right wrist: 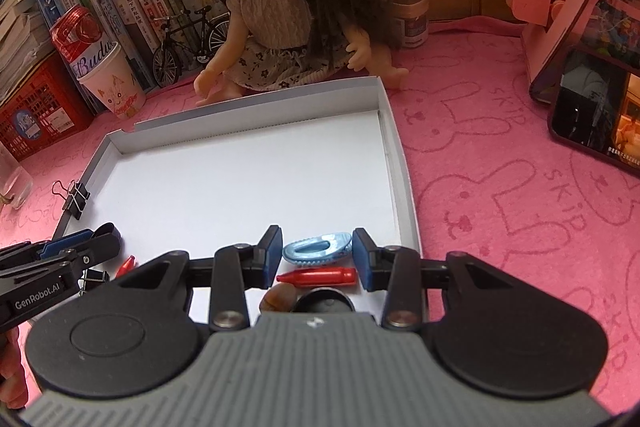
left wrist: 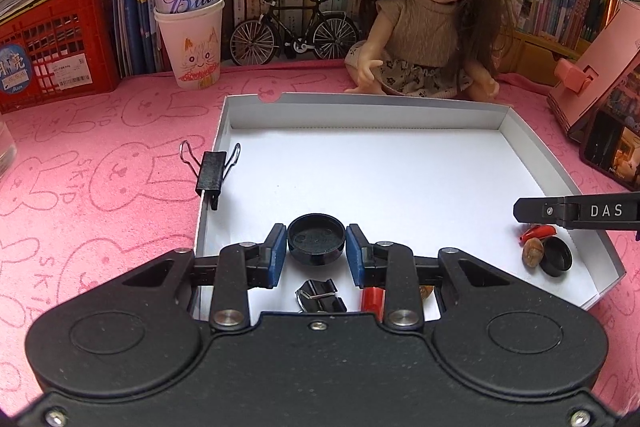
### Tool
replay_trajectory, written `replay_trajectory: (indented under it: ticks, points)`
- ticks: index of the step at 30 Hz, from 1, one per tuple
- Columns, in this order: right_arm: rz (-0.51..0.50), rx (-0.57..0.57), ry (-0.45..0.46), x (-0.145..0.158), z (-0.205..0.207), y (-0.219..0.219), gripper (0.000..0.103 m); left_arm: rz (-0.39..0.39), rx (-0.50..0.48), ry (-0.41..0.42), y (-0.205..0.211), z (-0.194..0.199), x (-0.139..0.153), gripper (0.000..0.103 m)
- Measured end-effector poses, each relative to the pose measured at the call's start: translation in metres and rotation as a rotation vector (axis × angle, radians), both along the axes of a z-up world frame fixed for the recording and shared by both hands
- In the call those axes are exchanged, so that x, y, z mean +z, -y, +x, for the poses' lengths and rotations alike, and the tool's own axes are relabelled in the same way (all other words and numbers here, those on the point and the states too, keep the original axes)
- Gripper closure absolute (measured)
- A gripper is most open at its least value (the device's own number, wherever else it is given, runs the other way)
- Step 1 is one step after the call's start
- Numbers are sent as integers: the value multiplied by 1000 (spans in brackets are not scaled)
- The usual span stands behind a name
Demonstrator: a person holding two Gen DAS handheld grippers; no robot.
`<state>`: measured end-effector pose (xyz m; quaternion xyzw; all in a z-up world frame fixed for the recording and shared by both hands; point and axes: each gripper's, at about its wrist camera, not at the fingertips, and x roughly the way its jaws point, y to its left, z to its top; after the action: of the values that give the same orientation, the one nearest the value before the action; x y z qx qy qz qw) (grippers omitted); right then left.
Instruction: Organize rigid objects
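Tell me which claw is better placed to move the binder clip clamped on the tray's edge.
Left, probably. The binder clip sits on the tray wall nearest the left claw, though it already holds a black cap.

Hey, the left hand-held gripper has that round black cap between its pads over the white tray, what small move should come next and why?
Probably lower the left hand-held gripper slightly and release the round black plastic cap onto the bare floor of the shallow white cardboard tray. Its blue pads pinch the cap's sides, and open space lies just ahead, clear of the black binder clip lying nearer the camera.
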<state>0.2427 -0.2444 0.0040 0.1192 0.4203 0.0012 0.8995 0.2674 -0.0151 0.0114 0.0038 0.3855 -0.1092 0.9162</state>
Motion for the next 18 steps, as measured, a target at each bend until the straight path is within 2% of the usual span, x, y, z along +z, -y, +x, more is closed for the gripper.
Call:
replay_trajectory:
  ticks: [10, 13, 15, 16, 18]
  points:
    - [0, 0, 4, -1, 0, -1, 58, 16, 10, 9, 0, -2, -3, 72]
    - [16, 1, 9, -1, -2, 0, 57, 21, 12, 21, 0, -4, -2, 62]
    - [21, 0, 13, 0, -3, 1, 51, 26, 10, 32, 0, -7, 0, 59]
    - [23, 0, 15, 0, -4, 1, 44, 27, 9, 37, 0, -9, 1, 56]
    - [24, 2, 21, 0, -6, 2, 41, 27, 11, 52, 0, -12, 3, 51]
